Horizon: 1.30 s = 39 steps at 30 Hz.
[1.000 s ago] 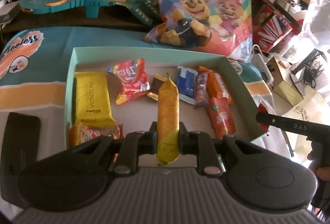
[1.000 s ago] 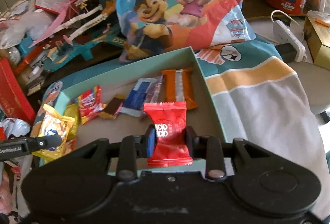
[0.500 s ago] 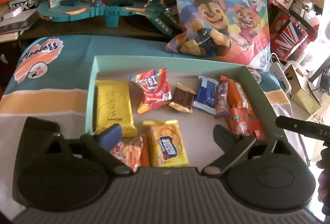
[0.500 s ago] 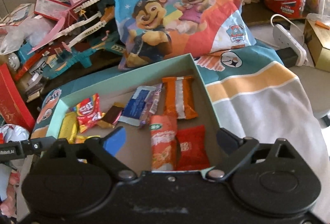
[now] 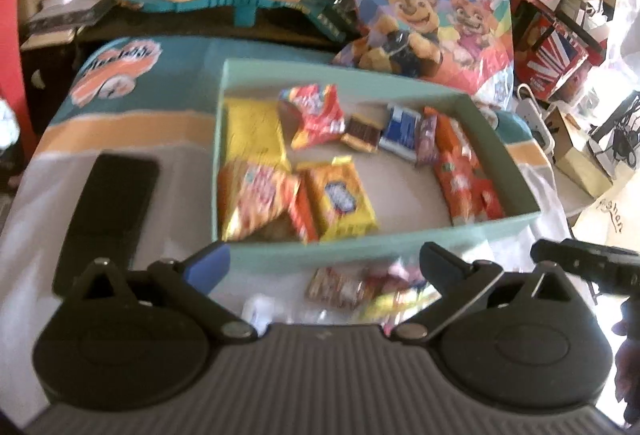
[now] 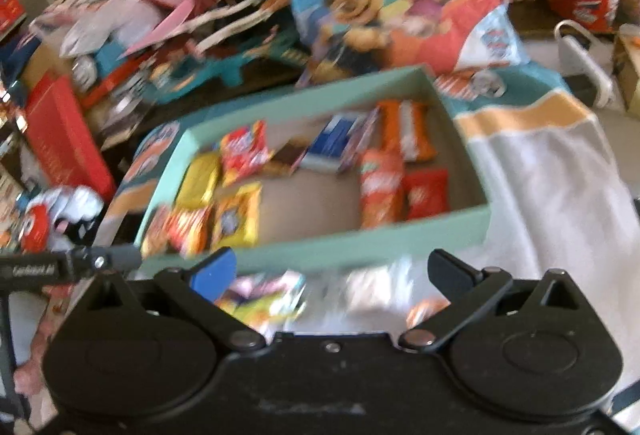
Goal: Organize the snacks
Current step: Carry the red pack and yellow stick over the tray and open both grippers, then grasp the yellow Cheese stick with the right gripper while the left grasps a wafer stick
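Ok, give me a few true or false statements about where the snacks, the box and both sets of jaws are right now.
1. The left gripper has its jaws spread with nothing between them. True.
2. The right gripper is clamped on a red packet. False: its jaws are open and empty; the red packet lies in the box.
3. The teal box holds no snacks. False: many packets lie inside it.
4. Loose snacks lie outside the box, on its near side. True.
5. A yellow packet lies inside the box. True.

Daylight from the right, glare on the white cloth (image 6: 560,195). Both views motion-blurred. Fisheye bends edges, corners dark.
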Tool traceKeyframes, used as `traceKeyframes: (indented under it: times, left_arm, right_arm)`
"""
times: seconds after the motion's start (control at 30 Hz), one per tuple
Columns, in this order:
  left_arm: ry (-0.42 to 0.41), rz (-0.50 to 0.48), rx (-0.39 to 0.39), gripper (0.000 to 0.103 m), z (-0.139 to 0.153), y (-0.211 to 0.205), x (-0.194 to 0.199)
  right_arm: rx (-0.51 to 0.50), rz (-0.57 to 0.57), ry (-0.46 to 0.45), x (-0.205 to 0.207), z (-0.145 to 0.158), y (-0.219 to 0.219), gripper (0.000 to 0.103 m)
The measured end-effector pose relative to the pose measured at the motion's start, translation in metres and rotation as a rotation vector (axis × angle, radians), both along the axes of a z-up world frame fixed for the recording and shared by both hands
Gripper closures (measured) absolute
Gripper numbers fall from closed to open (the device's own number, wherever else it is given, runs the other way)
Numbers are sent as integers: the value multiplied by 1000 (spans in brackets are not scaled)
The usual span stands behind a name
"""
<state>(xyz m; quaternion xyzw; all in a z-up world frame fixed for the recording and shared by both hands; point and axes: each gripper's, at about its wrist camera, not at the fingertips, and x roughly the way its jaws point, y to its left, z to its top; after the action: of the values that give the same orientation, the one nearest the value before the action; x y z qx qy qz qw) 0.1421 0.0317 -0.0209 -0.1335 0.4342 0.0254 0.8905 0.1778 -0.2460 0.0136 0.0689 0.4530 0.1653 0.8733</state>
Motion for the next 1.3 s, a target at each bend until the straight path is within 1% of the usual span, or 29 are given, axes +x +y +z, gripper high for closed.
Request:
traceKeyframes:
  times: [0.13,0.3,0.37,0.43,0.6,0.7,0.73,0.8,0.83,0.87,0.9,0.93,0.97,1.13,1.23,1.3]
  left_arm:
    - [34,11,17,0,-13,4,-25]
    - [95,34,-7,0,-34,11,-50]
    - [119,40,-27,0,-42,13,-58]
    - [141,46,-33,0,-49,13,-64]
    - [175,42,-15,0,-60,5,-66]
    - [186,35,-4,0,-62,0,-63]
    - [186,29,-1,0,-61,-3,-62]
    - [179,16,15,0,-59,-8,-57]
    - [172,8,30,0,-57,-11,-53]
    - [166,-3,44,0,-55,-14,-49]
    - [160,-16,60,0,-53,-18,-45]
    - [153,-31,80,0,-51,-23,-39]
    - [144,-47,100,0,-50,-27,-34]
    - [82,-173,230,0,-41,-64,-5]
    - [52,-268,299,0,-41,-89,10]
    - [59,-313,323,8,-45,-101,19]
  right_arm:
    - [10,65,38,-27,-13,10,0]
    - [-38,114,72,-56,-33,21,1]
    - [-58,137,89,-66,-40,24,8]
    - [-77,165,102,-76,-48,26,13]
    - [-133,234,103,-91,-58,36,18]
    - [-180,263,98,-94,-64,42,24]
    - [-186,267,99,-94,-66,43,27]
    - [-205,269,100,-94,-68,43,41]
    - [-223,272,101,-94,-71,44,58]
    - [-229,274,105,-94,-72,43,69]
    - [-245,264,100,-94,-73,43,73]
    - [-256,253,91,-93,-74,43,81]
    - [-253,226,89,-90,-74,40,83]
    - [-160,50,117,-67,-76,9,83]
    - [-119,0,123,-61,-79,-5,83]
    - [-98,-19,126,-59,-80,-12,83]
